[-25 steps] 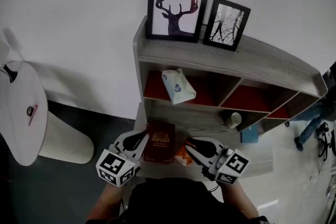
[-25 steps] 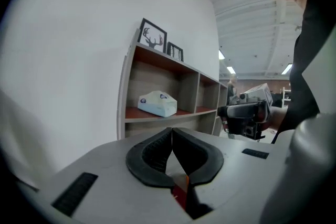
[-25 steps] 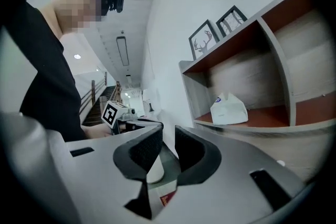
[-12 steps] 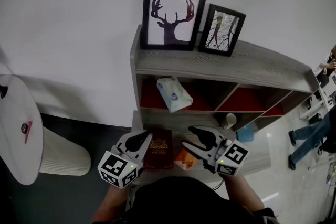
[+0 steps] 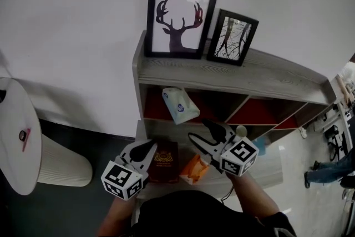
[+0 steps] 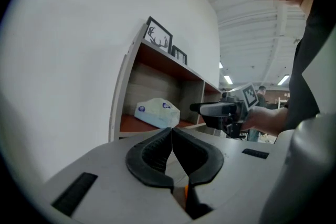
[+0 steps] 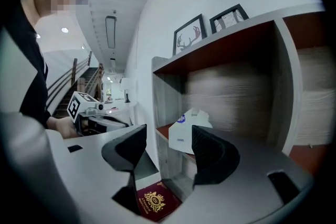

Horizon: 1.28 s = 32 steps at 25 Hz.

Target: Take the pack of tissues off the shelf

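Note:
The pack of tissues (image 5: 179, 105), white with blue print, lies tilted in the left red-floored compartment of the grey wooden shelf (image 5: 233, 74). My right gripper (image 5: 201, 130) hovers just in front of and below that compartment; its jaws have just been opening and stand open, with nothing between them. In the right gripper view the pack of tissues (image 7: 187, 130) shows beyond the open right gripper (image 7: 168, 144), still some way off. My left gripper (image 5: 148, 148) is shut and empty, low at the left. The left gripper view shows the pack of tissues (image 6: 156, 113) beyond the shut left gripper (image 6: 171, 136).
A dark red passport-like booklet (image 5: 165, 159) and an orange packet (image 5: 194, 169) lie on the lower ledge. Two framed pictures (image 5: 178, 19) stand on the shelf top. A small white cup (image 5: 241, 131) sits in the lower shelf. A round white table (image 5: 16, 136) stands at the left.
My right gripper has gone from shut to wide open and has moved up and forward toward the tissue compartment. The left gripper has stayed shut and shifted only slightly.

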Each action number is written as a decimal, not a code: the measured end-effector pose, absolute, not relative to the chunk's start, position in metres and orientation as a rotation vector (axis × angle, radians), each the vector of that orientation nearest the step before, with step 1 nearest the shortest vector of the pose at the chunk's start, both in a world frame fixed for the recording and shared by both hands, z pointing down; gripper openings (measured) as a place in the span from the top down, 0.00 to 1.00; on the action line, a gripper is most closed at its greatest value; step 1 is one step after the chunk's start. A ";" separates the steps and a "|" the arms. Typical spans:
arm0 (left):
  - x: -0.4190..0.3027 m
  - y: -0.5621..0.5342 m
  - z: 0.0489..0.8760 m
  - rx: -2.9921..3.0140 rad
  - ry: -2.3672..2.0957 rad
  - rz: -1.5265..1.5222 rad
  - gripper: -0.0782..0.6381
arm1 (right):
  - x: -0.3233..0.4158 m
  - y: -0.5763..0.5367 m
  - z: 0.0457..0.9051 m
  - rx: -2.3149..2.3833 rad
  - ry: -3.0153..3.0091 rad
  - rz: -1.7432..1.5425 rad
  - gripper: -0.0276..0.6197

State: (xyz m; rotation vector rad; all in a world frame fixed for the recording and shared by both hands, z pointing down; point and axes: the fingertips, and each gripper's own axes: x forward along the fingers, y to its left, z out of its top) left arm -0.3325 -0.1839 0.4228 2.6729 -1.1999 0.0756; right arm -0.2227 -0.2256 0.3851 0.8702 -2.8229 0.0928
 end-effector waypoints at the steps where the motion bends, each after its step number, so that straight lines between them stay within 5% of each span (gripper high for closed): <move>1: -0.334 -0.184 0.424 2.667 -1.207 0.073 0.87 | -0.222 -0.231 0.385 0.884 -2.816 0.091 0.61; 27: -0.353 -0.189 0.438 2.605 -1.177 0.021 0.87 | -0.238 -0.295 0.426 0.977 -2.551 0.107 0.58; 32: -0.360 -0.184 0.439 2.605 -1.170 0.021 0.87 | -0.243 -0.296 0.431 0.999 -2.515 0.069 0.76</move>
